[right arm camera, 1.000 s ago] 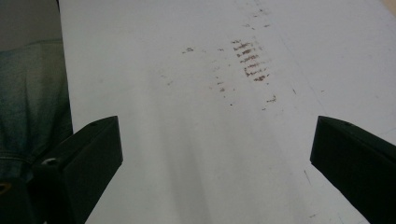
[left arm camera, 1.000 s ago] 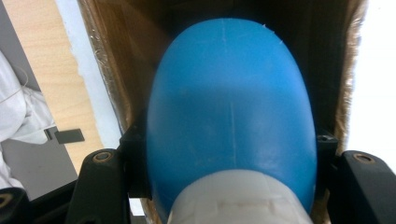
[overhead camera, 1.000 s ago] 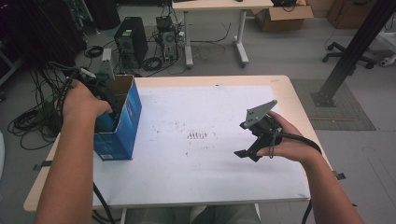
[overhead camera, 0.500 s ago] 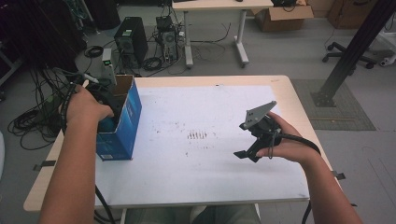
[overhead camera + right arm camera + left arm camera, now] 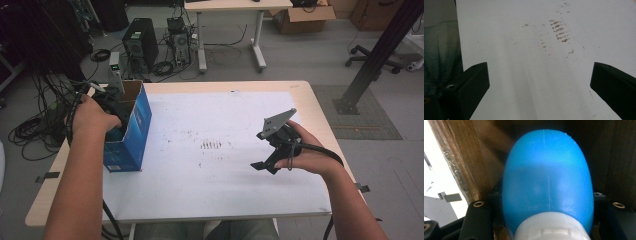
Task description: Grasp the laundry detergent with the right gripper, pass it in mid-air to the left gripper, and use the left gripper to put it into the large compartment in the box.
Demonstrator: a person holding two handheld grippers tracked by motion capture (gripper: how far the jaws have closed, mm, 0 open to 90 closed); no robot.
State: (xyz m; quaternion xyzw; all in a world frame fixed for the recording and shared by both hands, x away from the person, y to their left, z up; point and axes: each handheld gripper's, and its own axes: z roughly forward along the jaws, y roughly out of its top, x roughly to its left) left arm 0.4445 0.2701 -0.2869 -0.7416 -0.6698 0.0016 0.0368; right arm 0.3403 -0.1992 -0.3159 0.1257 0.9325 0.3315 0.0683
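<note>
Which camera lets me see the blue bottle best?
The left gripper view: the blue bottle with its white cap sits right in front, between the jaws of the left hand-held gripper, inside the brown-walled box. In the high view, the box and hand hide it. The right gripper view looks down at the white tabletop.

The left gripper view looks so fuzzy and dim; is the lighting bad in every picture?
Left gripper view: the rounded blue plastic bottle with a white cap sits too close, soft-focused, inside the shadowed brown cardboard box. High view: evenly lit, sharp. Right gripper view: bright white tabletop, slightly smeared.
</note>
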